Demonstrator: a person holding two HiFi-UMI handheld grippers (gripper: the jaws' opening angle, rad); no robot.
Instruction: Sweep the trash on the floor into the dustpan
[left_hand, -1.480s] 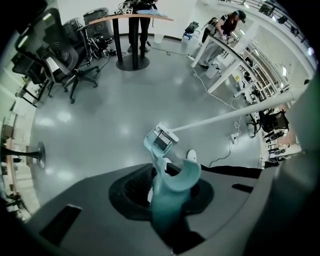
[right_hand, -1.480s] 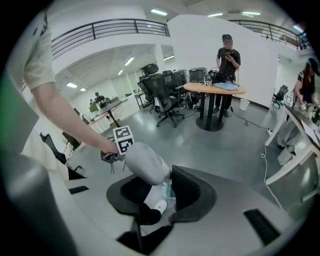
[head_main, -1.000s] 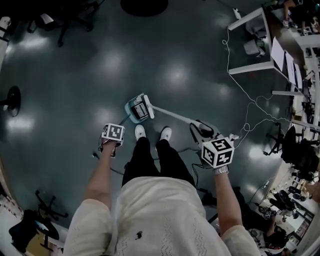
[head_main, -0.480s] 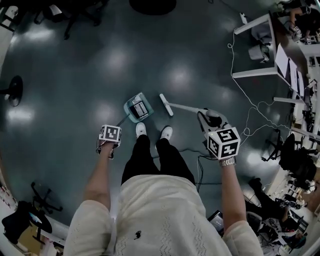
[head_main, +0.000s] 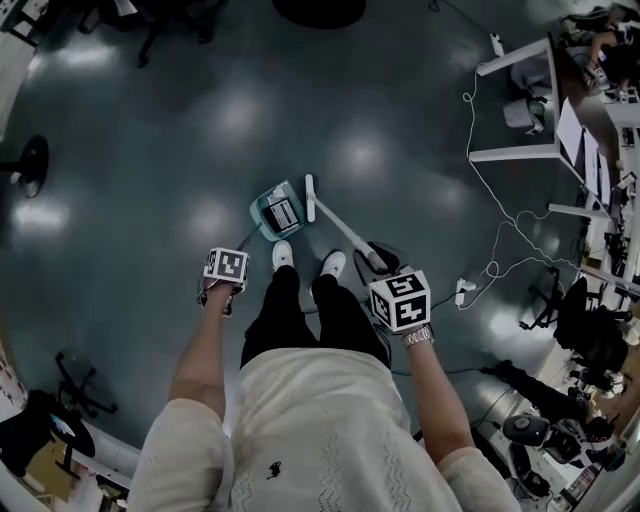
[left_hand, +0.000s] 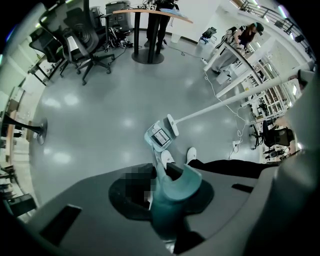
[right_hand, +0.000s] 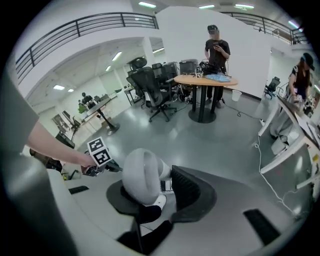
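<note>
A teal dustpan (head_main: 277, 212) rests on the grey floor just ahead of my white shoes (head_main: 282, 256). A pale printed flat piece (left_hand: 161, 136) lies inside it. My left gripper (head_main: 228, 272) is shut on the pan's long teal handle (left_hand: 172, 186). The white broom head (head_main: 310, 198) stands beside the pan's right edge. Its pole (head_main: 345, 232) slants back to my right gripper (head_main: 385, 268), which is shut on the rounded white handle end (right_hand: 141, 176). In the left gripper view the broom head (left_hand: 172, 125) touches the dustpan (left_hand: 159, 137).
White desks (head_main: 515, 100) stand at the right, with a loose white cable (head_main: 490, 255) and a plug block (head_main: 461, 292) on the floor. Office chairs (left_hand: 82, 45) are at the far left. A person (right_hand: 216, 52) stands by a round table (right_hand: 202, 82). A floor stand (head_main: 25, 165) is at the left.
The broom head, against the pan a second ago, swung out to the right and has come back beside the pan. My right gripper moved left and nearer. The left gripper barely moved.
</note>
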